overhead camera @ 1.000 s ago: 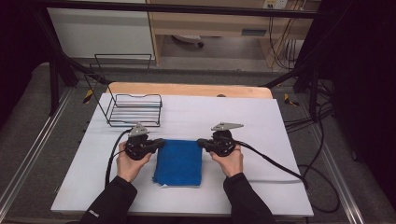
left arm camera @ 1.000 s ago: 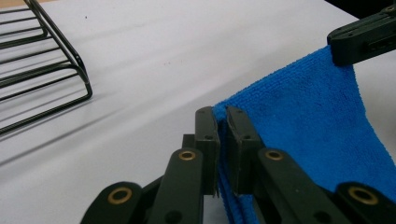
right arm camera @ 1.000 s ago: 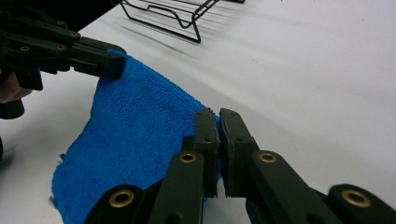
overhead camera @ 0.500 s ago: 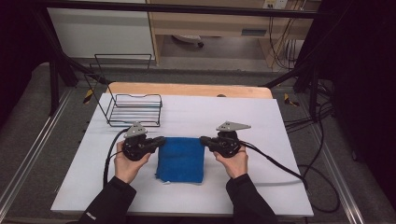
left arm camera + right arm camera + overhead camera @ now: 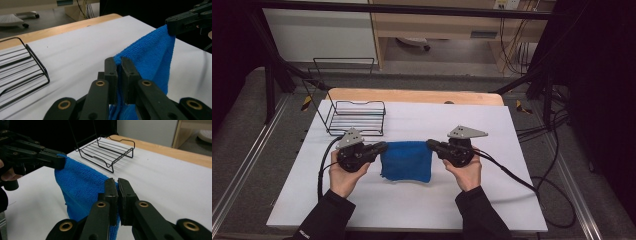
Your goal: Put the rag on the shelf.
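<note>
Lifting off the table (image 5: 512, 200), the blue cloth (image 5: 407, 160) now hangs between left gripper (image 5: 381, 147) and right gripper (image 5: 432, 145); both pinch top corners; folding looks next.

- You have one blue cloth (image 5: 406, 160) — a single piece, pinched at two top corners.
- You hold two grippers: the left gripper (image 5: 381, 147) and the right gripper (image 5: 432, 144), one in each hand.
- Each gripper carries one grey three-cornered plate — two in all.
- You have one black wire rack (image 5: 356, 117) on the table.
- One white table (image 5: 512, 165) lies under everything.
- Two black sleeves reach in from the bottom edge.
</note>
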Tool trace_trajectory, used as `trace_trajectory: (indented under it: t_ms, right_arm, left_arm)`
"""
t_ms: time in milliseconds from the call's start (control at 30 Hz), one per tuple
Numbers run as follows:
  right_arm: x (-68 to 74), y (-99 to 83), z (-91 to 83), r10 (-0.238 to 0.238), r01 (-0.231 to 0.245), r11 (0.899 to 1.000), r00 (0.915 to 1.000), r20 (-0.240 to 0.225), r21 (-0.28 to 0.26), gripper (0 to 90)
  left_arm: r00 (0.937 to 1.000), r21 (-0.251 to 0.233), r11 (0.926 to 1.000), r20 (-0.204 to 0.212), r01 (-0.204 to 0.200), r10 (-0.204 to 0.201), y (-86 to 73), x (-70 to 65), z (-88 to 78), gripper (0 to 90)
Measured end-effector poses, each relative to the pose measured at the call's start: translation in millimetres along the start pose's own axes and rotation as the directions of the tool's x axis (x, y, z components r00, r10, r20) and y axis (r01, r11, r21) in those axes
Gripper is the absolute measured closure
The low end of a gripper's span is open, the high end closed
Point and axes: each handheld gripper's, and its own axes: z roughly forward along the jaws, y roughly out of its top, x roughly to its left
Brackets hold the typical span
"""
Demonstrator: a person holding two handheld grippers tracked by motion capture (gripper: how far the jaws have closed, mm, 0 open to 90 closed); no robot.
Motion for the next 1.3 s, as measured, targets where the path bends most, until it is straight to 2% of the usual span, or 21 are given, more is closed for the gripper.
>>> trace_trajectory:
  t_ms: [400, 767, 1300]
  right_arm:
    - [11.2, 17.2, -9.4, -0.041, 0.041, 0.996, 0.9991, -0.009, -0.080, 87.2]
    - [24.5, 34.3, -5.5, -0.074, 0.072, 0.988, 0.9972, -0.006, -0.137, 87.3]
    - [46.9, 67.4, 4.1, -0.125, 0.123, 0.965, 0.9921, 0.007, -0.233, 87.3]
  left_arm:
    - [0.9996, -0.077, 0.9969, -0.026, -0.016, 0.014, 14.0, -3.4, -19.1, 84.3]
    - [0.9980, -0.121, 0.9924, -0.062, -0.022, 0.015, 27.1, 4.6, -35.6, 84.5]
    - [0.9957, -0.220, 0.9747, -0.091, -0.036, 0.016, 44.2, 23.3, -63.8, 84.6]
